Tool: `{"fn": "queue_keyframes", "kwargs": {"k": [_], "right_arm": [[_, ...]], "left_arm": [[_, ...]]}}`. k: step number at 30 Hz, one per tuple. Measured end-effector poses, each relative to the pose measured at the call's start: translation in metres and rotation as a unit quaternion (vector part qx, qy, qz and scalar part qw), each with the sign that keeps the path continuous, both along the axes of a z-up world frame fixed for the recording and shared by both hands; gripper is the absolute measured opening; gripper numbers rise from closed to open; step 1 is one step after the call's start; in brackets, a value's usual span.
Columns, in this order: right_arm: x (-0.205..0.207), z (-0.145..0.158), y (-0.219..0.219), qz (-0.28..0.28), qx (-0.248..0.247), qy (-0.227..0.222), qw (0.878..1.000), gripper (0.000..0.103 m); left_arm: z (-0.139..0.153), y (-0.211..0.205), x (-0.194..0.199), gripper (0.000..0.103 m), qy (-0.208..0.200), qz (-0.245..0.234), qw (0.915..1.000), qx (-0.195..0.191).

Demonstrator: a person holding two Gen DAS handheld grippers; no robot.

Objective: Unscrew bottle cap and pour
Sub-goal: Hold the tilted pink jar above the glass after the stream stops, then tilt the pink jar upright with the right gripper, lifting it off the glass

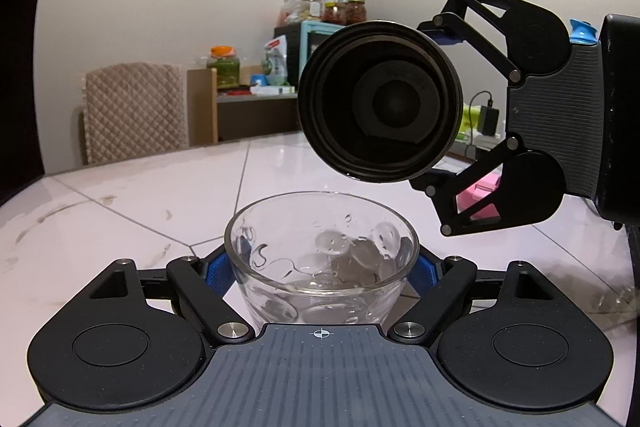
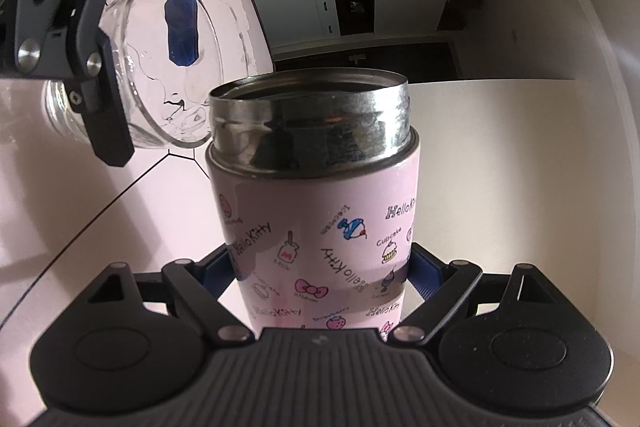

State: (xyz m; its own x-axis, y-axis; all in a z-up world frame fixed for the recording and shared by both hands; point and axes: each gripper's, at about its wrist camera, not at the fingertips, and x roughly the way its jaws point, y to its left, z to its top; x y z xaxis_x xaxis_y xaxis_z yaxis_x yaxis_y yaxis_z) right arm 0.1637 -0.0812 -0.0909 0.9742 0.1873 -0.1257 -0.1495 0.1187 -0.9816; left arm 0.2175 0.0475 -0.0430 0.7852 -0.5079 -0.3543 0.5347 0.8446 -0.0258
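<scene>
Here the right gripper has its fingers clamped on the pink cartoon-printed steel flask, uncapped and tipped toward the clear glass bowl gripped between the left gripper fingers. Flask: stiff, slick, best held mid-body; bowl: fragile, wet.

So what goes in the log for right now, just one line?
left hand-held gripper: shut on glass bowl | right hand-held gripper: shut on pink bottle | cap off | bottle tipped over bowl
</scene>
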Motion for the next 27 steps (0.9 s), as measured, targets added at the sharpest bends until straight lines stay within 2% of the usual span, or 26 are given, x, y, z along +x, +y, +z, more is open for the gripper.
{"fn": "queue_keyframes", "kwargs": {"k": [18, 27], "right_arm": [[-0.003, -0.001, -0.01, 0.003, 0.019, 0.003, 1.0, 0.089], [0.0, -0.002, 0.002, 0.005, 0.028, 0.006, 1.0, 0.089]], "left_arm": [[0.0, -0.006, -0.008, 0.087, 0.001, 0.025, 0.9997, 0.0], [0.001, -0.009, -0.013, 0.087, 0.001, 0.041, 0.9992, -0.001]]}}
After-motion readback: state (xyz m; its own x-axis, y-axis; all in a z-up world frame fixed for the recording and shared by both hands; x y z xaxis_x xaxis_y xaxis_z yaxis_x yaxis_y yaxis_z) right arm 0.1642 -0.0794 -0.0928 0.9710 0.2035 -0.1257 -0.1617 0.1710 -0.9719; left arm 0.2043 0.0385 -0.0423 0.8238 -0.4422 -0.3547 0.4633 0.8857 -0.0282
